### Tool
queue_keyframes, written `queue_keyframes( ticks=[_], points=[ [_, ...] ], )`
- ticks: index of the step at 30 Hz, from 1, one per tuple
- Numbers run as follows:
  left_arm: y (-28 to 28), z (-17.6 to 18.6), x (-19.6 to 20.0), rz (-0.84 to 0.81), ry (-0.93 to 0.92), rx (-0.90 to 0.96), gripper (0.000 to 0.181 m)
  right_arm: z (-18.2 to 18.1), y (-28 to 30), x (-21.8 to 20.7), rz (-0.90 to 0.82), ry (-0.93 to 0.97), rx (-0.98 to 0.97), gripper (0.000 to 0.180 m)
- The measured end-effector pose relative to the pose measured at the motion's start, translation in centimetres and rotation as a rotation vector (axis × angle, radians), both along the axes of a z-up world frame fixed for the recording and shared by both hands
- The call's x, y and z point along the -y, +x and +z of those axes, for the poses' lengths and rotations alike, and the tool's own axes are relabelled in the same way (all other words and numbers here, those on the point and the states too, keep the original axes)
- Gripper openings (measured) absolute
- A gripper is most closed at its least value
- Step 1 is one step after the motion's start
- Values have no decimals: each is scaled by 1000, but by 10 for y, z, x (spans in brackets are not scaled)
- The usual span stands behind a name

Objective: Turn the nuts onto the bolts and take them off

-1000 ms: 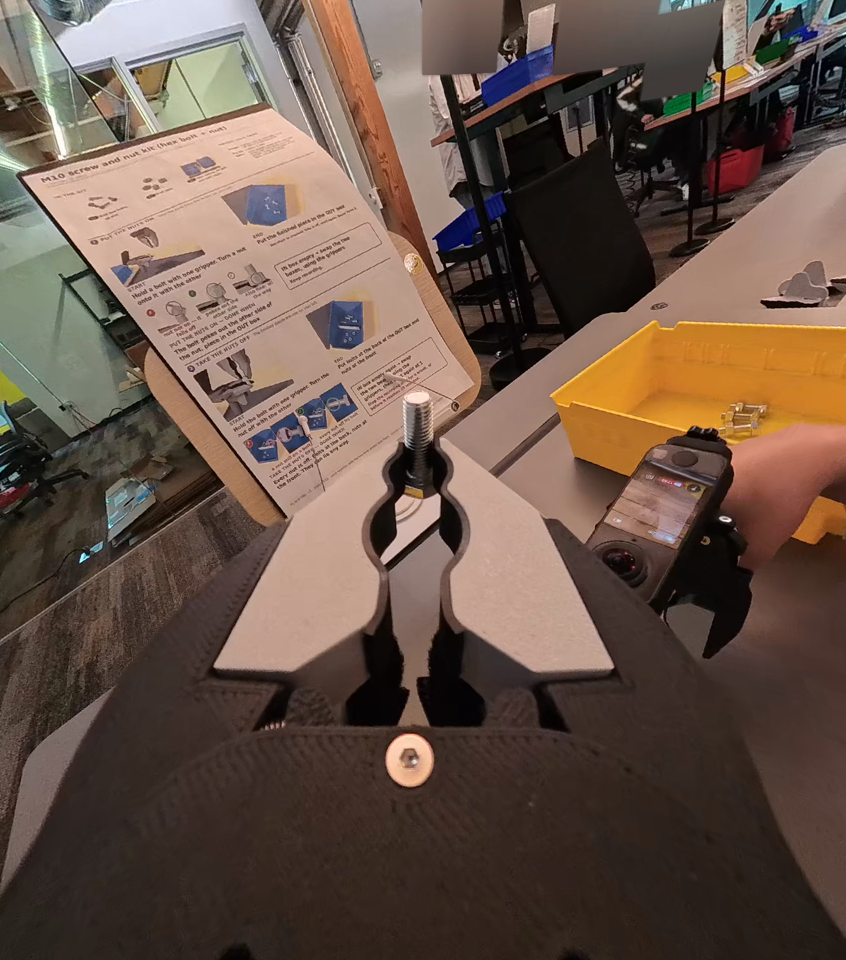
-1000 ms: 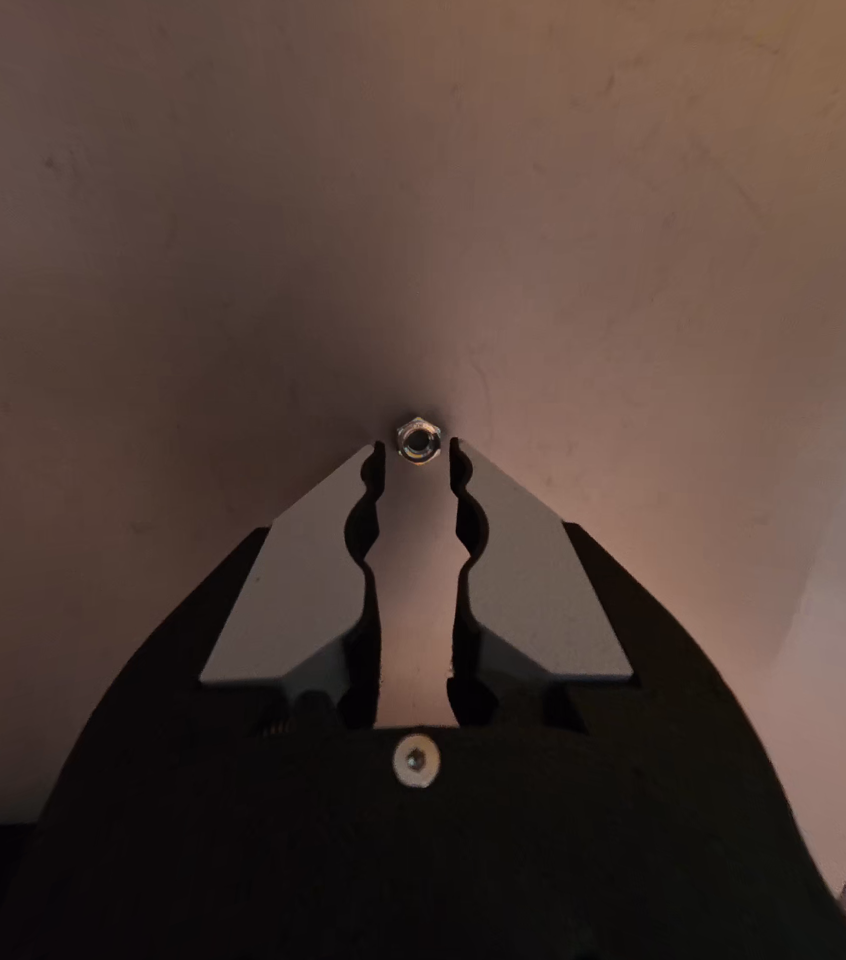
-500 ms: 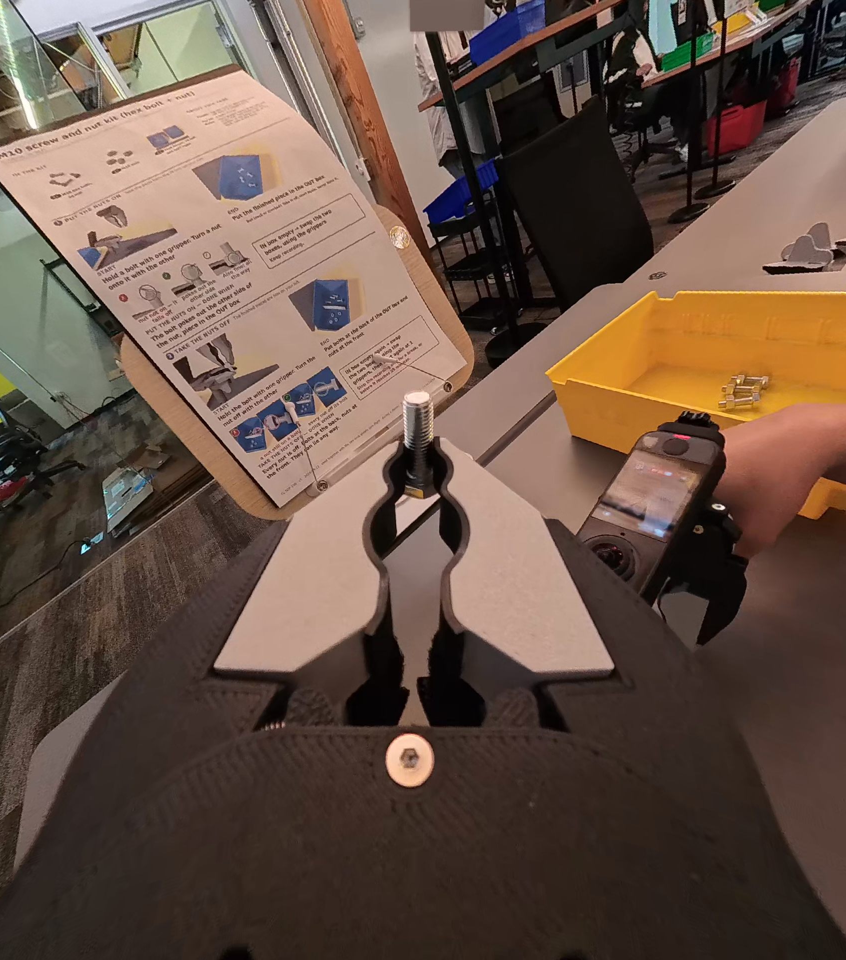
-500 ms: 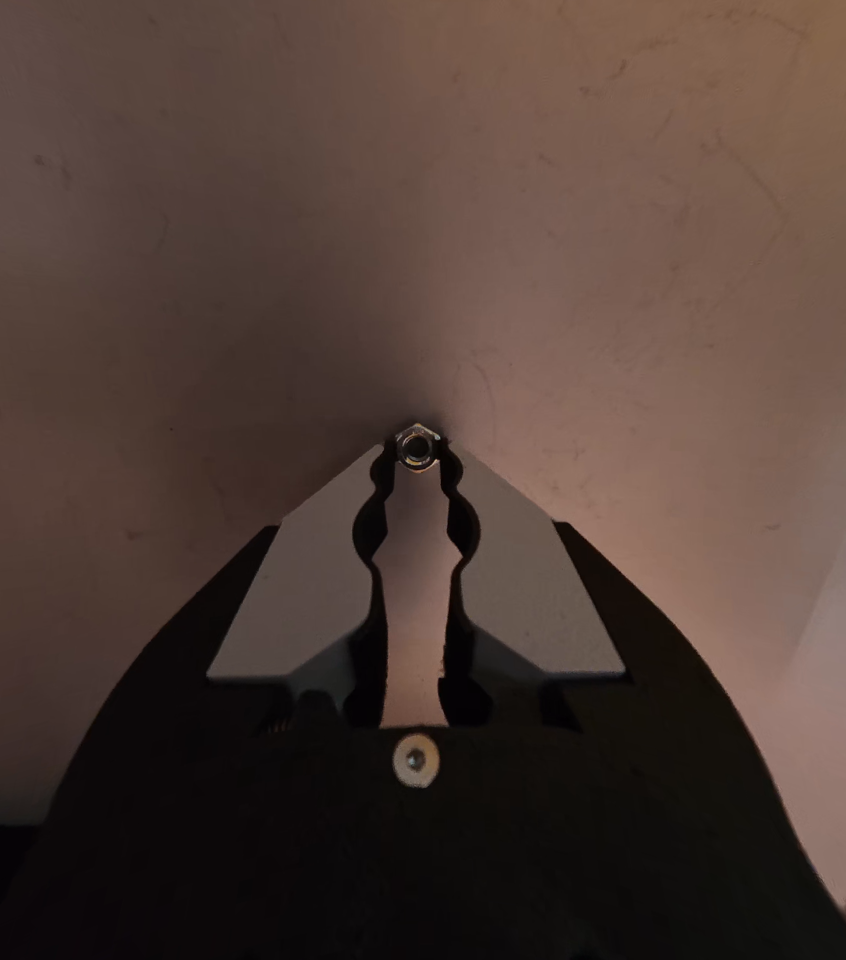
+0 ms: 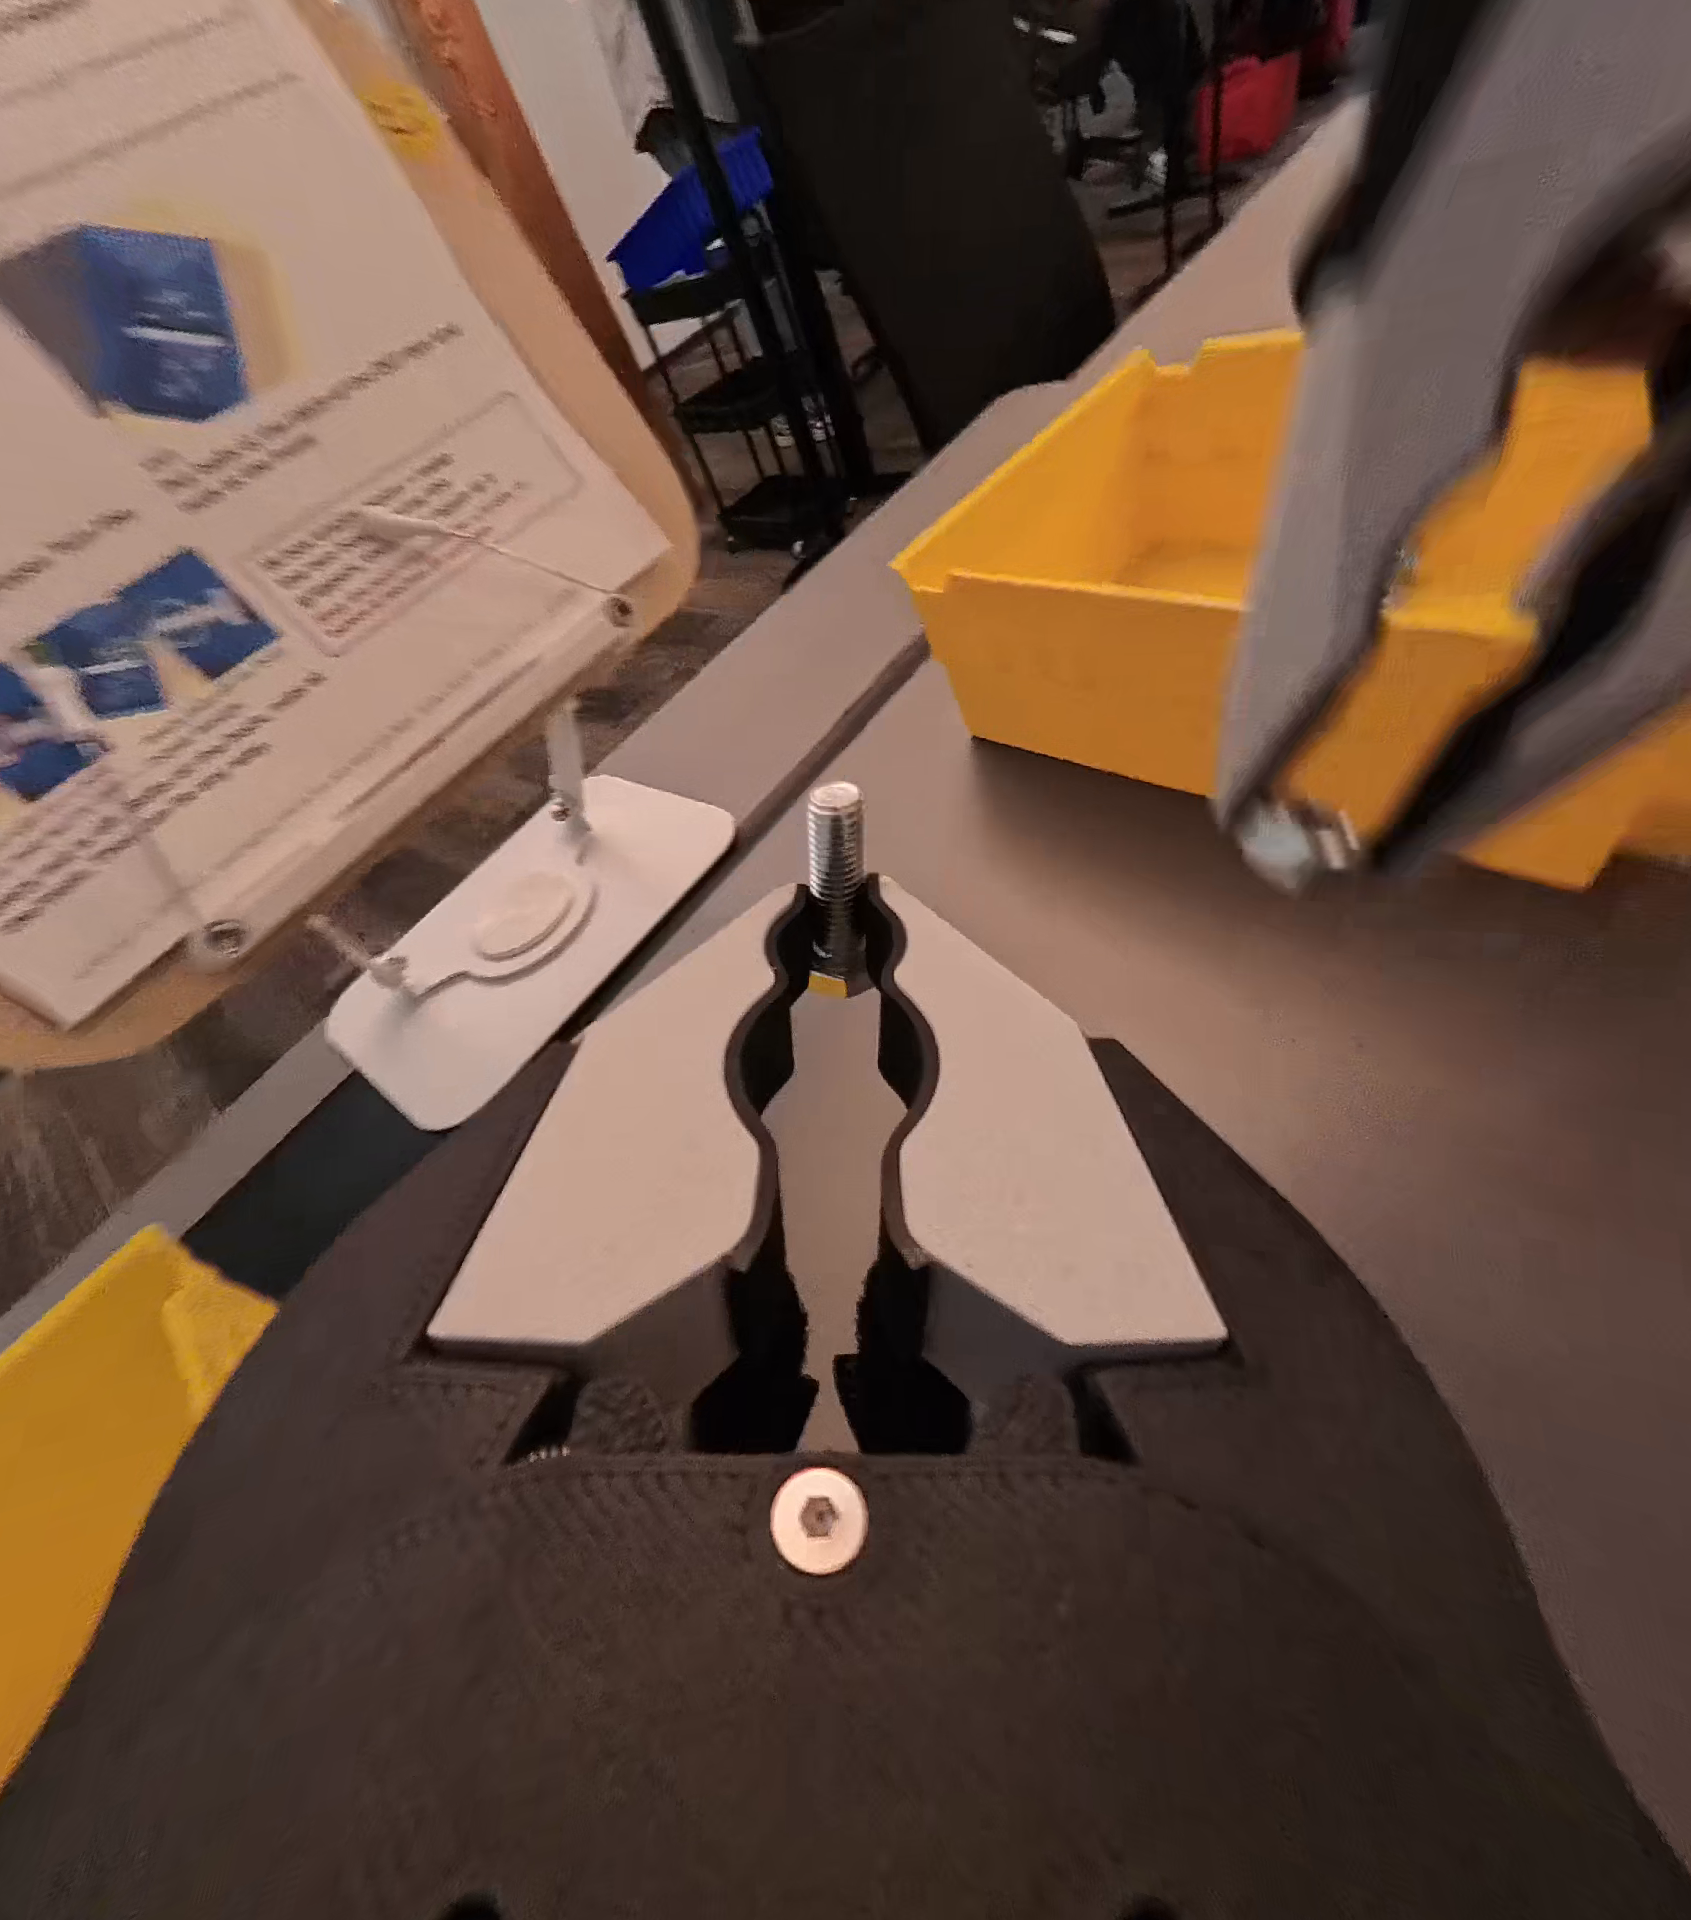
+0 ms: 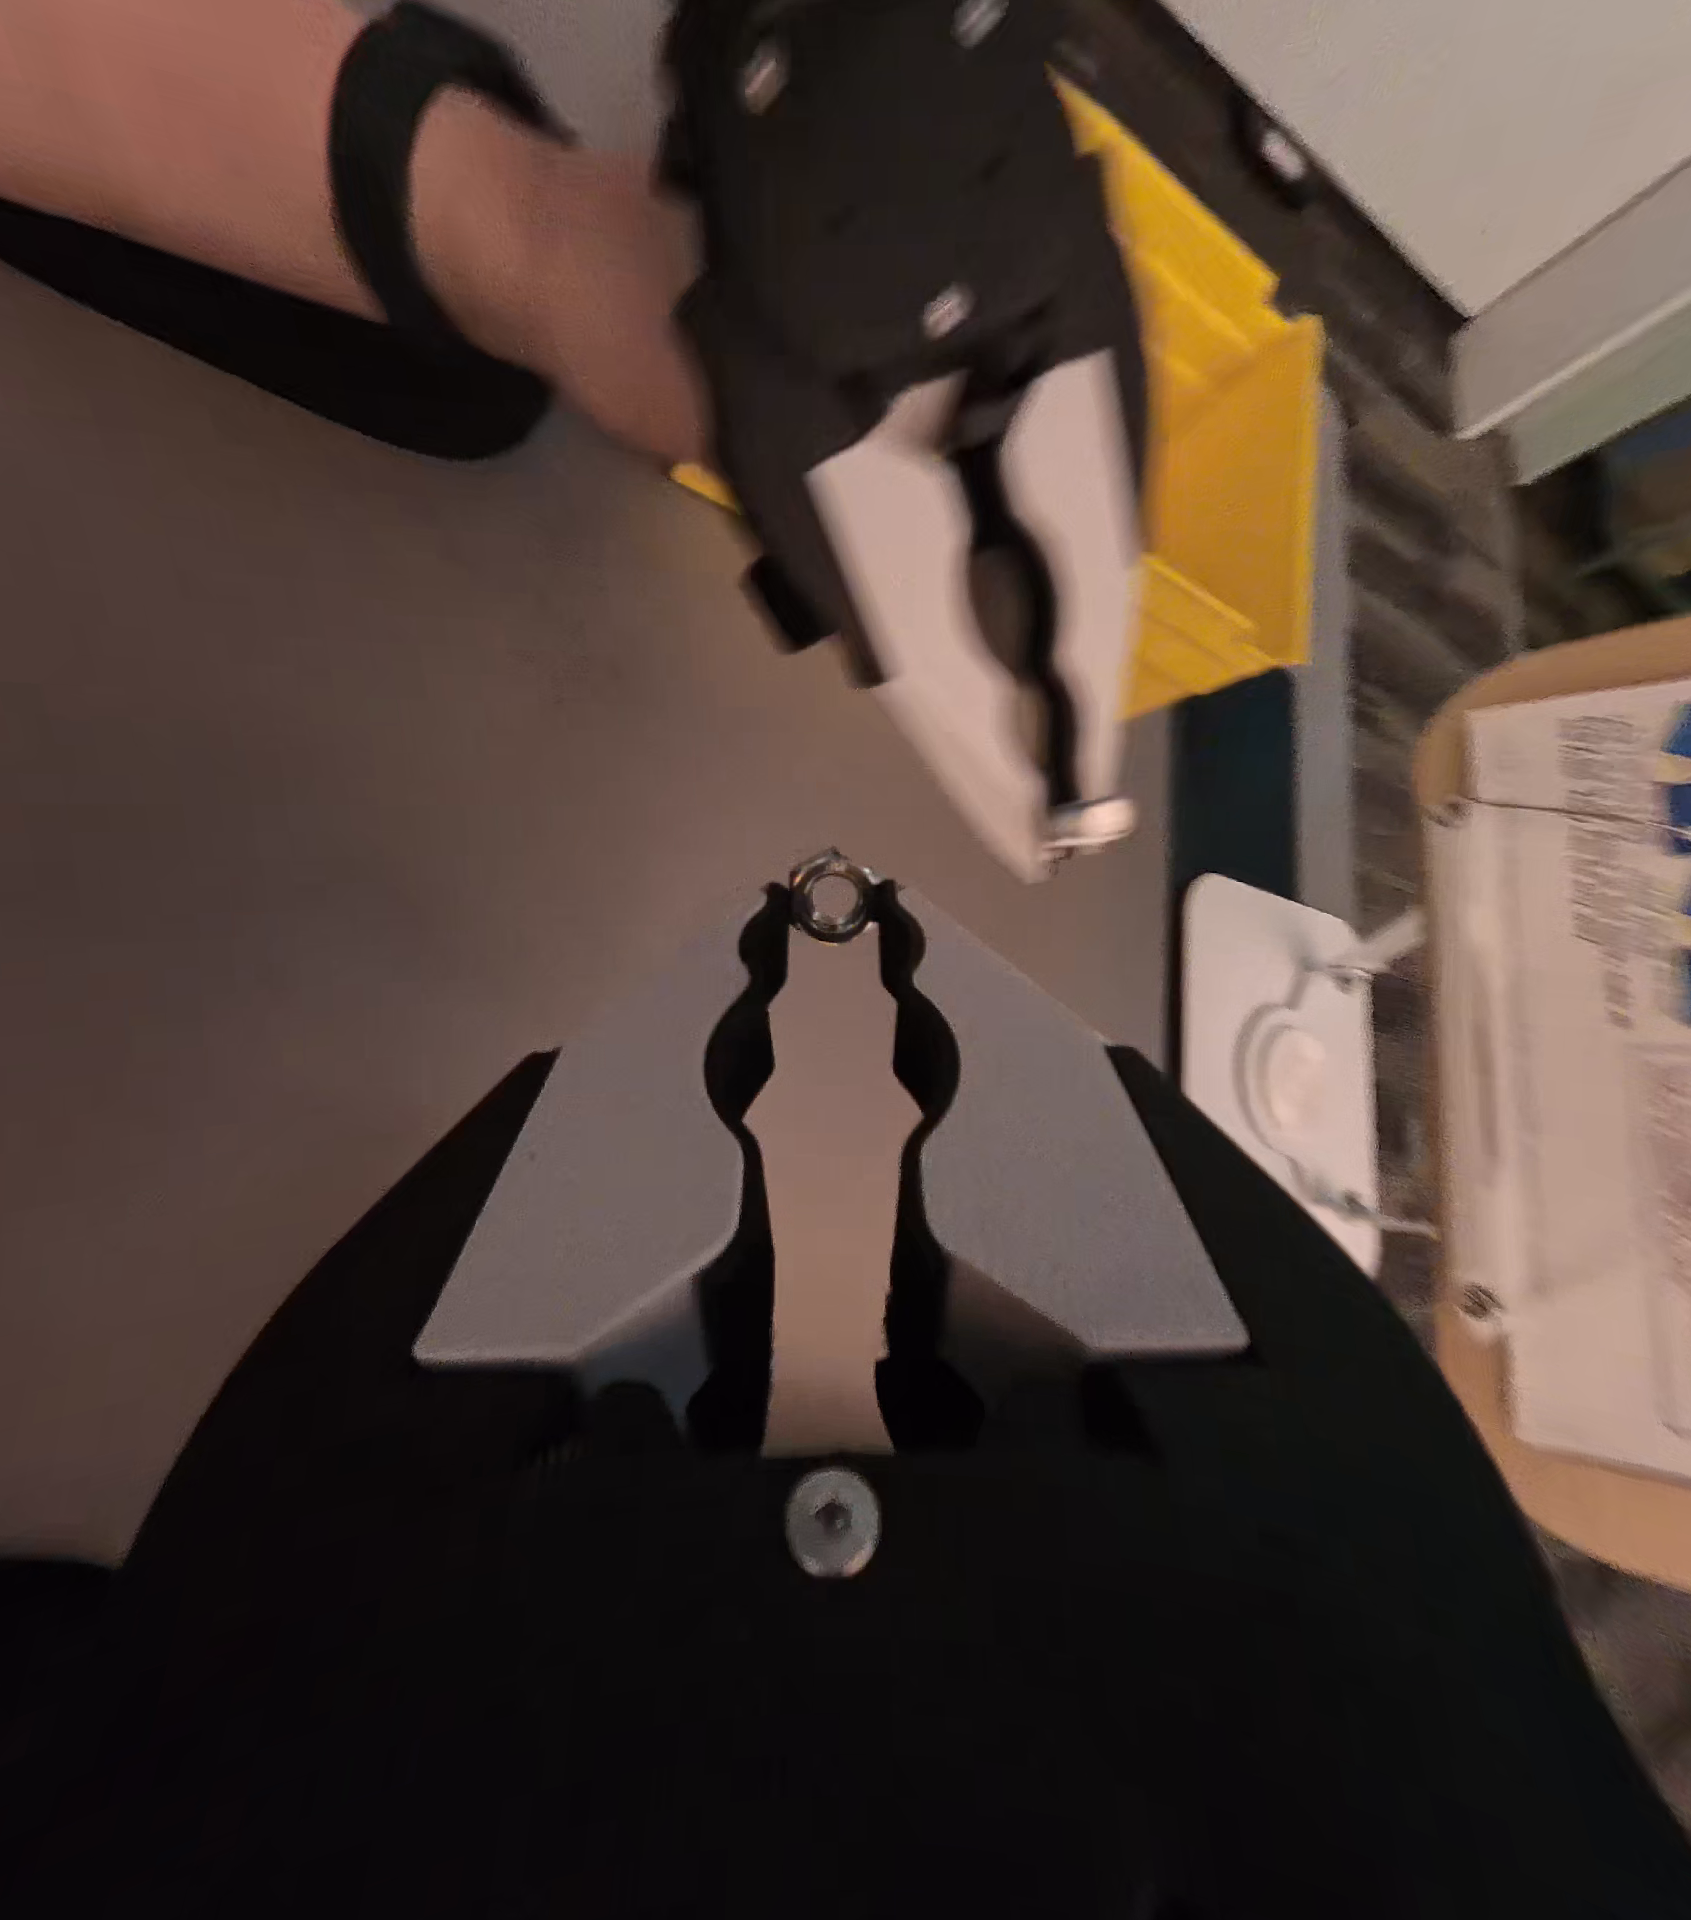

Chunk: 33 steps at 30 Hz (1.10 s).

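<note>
Left wrist view first: one bolt (image 5: 835,878) pinched at the tips of the left gripper (image 5: 835,914), jaws nearly closed on it just above the head, threaded end pointing out over the dark grey table (image 5: 1340,1091). One nut (image 5: 1288,844), blurry, sits clamped in the tips of the right gripper (image 5: 1298,831) coming in from the upper right, near the bolt but not touching it. Two yellow bins here: one (image 5: 1080,644) behind the right gripper, one corner (image 5: 41,1455) at lower left.

Right wrist view gives the nut (image 6: 828,912) sharp, hole facing the camera, held at the very tips of the right gripper (image 6: 828,920), jaws closed down to the nut's width. The left gripper (image 6: 1080,810) shows up here with the person's hand (image 6: 550,312) and a black wrist strap (image 6: 405,260), which the other view doesn't show. Only one bin (image 6: 1225,499) visible here.

Instruction sheet (image 5: 197,468) on a wooden board with a white stand base (image 5: 529,935) at the table edge. Background: dark carpet, blue bins on racks, a black chair.
</note>
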<state>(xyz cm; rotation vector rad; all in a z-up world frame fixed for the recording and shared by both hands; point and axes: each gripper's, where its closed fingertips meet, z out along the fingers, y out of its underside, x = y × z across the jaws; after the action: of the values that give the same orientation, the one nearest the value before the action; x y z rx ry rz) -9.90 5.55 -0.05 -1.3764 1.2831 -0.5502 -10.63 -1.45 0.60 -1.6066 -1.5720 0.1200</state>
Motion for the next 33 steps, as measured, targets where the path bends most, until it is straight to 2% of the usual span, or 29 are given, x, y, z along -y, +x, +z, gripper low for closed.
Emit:
queue_keyframes(
  ticks=[3, 6, 10, 15, 33],
  points=[
    [18, -40, 14, -99, 158, -118, 7, 7, 24, -15, -75, 84, 22, 16],
    [21, -60, 23, -124, 293, -227, 7, -1, 28, -14, -32, 108, 77, 16],
    [26, -51, 36, -161, 278, -185, 7, -15, 21, -7, 41, 121, 157, 16],
    [26, -45, 42, -184, 306, -160, 7, -22, 22, -10, 37, 148, 212, 16],
    [28, -44, 58, -254, 334, -158, 7, -29, 19, 0, 93, 168, 272, 16]
  ],
)
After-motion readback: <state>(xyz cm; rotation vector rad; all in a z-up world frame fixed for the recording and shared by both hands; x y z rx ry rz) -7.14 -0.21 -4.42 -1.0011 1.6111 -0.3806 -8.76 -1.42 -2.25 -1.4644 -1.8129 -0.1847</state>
